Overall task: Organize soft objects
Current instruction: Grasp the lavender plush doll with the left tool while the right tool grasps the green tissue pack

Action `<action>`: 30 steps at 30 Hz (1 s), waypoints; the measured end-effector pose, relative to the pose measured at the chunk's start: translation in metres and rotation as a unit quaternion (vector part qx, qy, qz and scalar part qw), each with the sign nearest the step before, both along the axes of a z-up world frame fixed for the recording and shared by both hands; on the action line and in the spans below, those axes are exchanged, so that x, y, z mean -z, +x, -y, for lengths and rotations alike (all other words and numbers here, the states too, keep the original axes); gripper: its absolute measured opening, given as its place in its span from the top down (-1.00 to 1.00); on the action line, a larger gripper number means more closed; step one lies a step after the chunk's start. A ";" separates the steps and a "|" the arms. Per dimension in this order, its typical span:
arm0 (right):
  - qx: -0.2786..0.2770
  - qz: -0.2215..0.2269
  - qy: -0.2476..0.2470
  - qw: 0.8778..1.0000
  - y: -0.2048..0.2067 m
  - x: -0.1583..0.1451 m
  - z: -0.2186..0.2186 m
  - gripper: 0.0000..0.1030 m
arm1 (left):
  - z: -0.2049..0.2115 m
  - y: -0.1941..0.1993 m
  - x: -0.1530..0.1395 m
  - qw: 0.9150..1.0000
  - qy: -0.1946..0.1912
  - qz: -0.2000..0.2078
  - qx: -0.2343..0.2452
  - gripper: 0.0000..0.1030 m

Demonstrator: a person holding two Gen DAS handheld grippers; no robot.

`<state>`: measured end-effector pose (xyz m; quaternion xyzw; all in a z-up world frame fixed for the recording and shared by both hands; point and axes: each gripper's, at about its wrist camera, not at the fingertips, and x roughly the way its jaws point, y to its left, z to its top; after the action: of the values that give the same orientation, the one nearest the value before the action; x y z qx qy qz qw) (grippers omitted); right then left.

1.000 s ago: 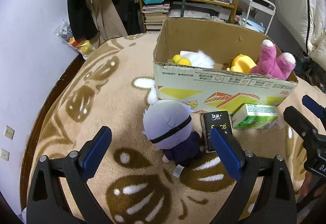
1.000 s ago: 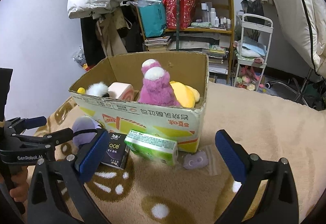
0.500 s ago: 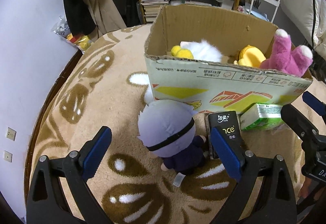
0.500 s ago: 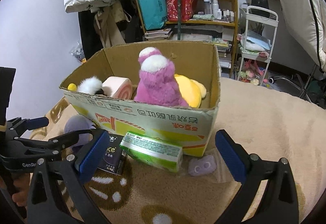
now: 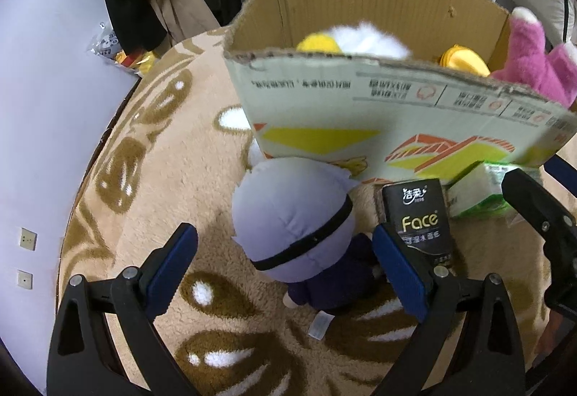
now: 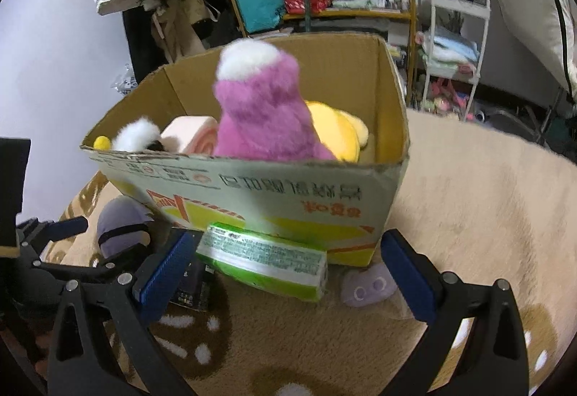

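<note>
Your cardboard box (image 5: pixel 360 115) stands on the carpet (image 5: pixel 162 179), holding a pink plush (image 6: pixel 263 115). The lavender-haired doll (image 5: pixel 299 223) sits between your left gripper's (image 5: pixel 285 266) spread fingers; your right gripper (image 6: pixel 285 277), equally spread, frames the green tissue pack (image 6: pixel 263 259).

A lavender-haired plush doll (image 5: pixel 295 216) with a black blindfold band and dark navy clothes lies on the carpet, touching the front wall of the cardboard box (image 5: pixel 360 115). Inside the open box, a pink plush (image 6: pixel 263 115) stands tall beside a yellow plush (image 6: pixel 339 133), a pink-and-cream roll-shaped plush (image 6: pixel 191 133) and a fluffy white plush (image 6: pixel 137 136).
</note>
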<state>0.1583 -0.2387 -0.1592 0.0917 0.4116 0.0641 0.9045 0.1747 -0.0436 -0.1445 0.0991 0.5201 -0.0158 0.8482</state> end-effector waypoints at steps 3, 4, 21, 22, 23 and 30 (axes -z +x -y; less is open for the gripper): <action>0.006 -0.013 0.011 1.000 0.002 0.005 0.001 -1.00 | 0.002 0.002 0.005 1.000 0.002 -0.010 0.001 -0.87; 0.007 -0.016 0.013 1.000 0.002 0.006 0.001 -1.00 | 0.002 0.002 0.006 1.000 0.003 -0.013 0.001 -0.87; 0.013 -0.025 0.015 0.999 0.000 0.009 -0.015 -1.00 | -0.005 0.013 0.016 0.999 -0.015 -0.032 -0.018 -0.87; 0.014 -0.027 0.015 0.999 0.000 0.010 -0.015 -1.00 | -0.005 0.013 0.017 0.999 -0.016 -0.032 -0.019 -0.85; 0.016 -0.032 0.017 0.999 0.001 0.011 -0.015 -1.00 | -0.005 0.013 0.019 0.999 -0.018 -0.033 -0.020 -0.83; 0.037 -0.051 0.027 0.998 0.002 0.019 -0.011 -0.87 | -0.010 0.014 0.022 0.997 -0.056 -0.044 -0.020 -0.45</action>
<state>0.1606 -0.2281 -0.1782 0.1342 0.4517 0.0365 0.8813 0.1885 -0.0336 -0.1669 0.0408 0.5571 -0.0323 0.8288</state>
